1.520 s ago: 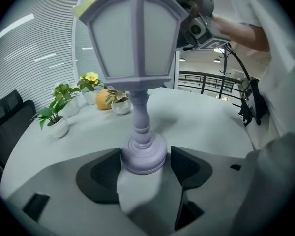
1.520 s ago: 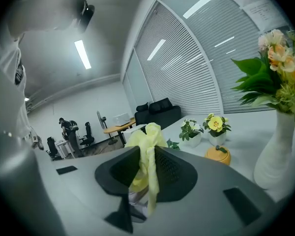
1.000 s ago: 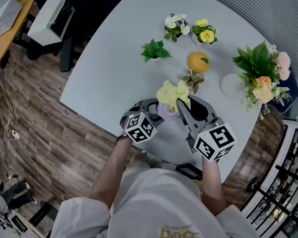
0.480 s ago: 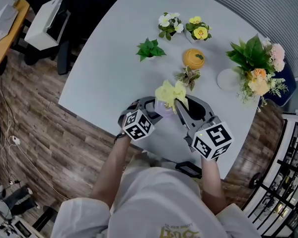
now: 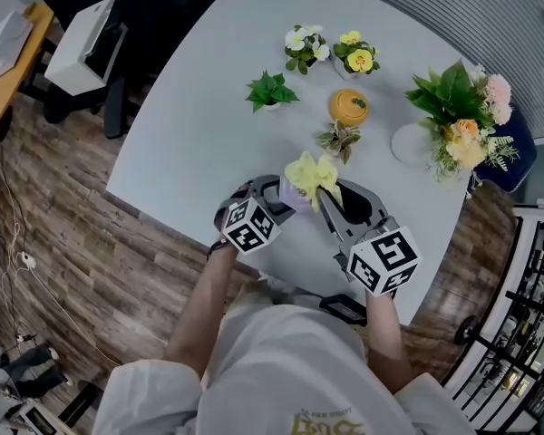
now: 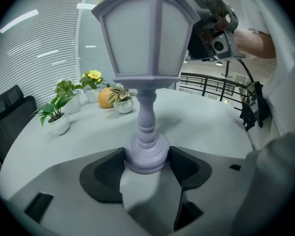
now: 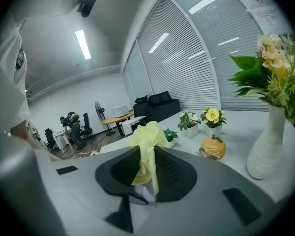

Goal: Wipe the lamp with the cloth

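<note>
Currently: left gripper point(image 6: 146, 161) jaws closed snug on base of upright lamp point(image 6: 142, 33). Right gripper point(image 7: 146, 170) pinches yellow cloth point(image 7: 146, 136) tight between its jaws, over the lamp's top.

Seen from the head view, the yellow cloth point(image 5: 310, 172) covers most of the lilac lamp point(image 5: 291, 198), and only a sliver of its lantern shade shows below. In the left gripper view the lamp's roof runs past the top edge. In the right gripper view the lamp is almost wholly behind the cloth and the right gripper's point(image 7: 146, 156) pads. Beyond the lamp, the bouquet point(image 7: 275, 73) is cut by the right edge, and the print on the notices point(image 7: 265, 6) is too small to read.
</note>
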`<state>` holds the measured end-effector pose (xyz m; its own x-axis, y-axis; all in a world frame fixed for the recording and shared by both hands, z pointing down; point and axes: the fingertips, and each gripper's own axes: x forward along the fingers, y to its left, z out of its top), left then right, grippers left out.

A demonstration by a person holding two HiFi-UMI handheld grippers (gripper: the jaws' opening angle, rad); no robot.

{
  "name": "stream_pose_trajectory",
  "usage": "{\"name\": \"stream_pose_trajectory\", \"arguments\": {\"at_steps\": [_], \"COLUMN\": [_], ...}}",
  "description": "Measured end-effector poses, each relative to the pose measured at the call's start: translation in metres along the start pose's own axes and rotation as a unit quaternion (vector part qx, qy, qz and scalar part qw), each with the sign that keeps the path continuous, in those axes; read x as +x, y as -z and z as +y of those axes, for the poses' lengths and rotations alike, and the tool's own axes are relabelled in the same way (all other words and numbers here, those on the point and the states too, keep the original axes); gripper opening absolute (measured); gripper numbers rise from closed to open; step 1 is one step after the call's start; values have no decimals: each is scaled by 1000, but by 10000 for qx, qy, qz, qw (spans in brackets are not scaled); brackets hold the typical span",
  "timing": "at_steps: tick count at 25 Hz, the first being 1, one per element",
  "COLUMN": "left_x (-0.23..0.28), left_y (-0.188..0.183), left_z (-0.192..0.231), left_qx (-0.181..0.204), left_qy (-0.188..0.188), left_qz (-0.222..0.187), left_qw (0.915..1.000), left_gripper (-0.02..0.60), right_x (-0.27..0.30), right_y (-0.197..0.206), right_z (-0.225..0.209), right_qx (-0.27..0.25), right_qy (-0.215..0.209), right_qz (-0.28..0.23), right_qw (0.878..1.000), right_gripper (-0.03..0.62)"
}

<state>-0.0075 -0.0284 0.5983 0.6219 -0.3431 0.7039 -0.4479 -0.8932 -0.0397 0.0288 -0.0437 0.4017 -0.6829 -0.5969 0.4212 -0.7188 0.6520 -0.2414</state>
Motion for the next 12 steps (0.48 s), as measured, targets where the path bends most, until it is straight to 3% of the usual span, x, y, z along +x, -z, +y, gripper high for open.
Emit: {"name": "stream_pose_trajectory", "arguments": {"at_steps": [12], "left_x": [1], "left_y": [1], "left_z": [1], "left_qx": [-4], "left_qy": [-11], "left_qz": [10], "left_qw": [10000], "left_gripper": [295], "right_x": [-8], "right_y": [9], "right_z": [15], "right_qx": [-268], "right_qy": [16], "right_qz": [109], "right_qw": [9996], "right_gripper": [91]}}
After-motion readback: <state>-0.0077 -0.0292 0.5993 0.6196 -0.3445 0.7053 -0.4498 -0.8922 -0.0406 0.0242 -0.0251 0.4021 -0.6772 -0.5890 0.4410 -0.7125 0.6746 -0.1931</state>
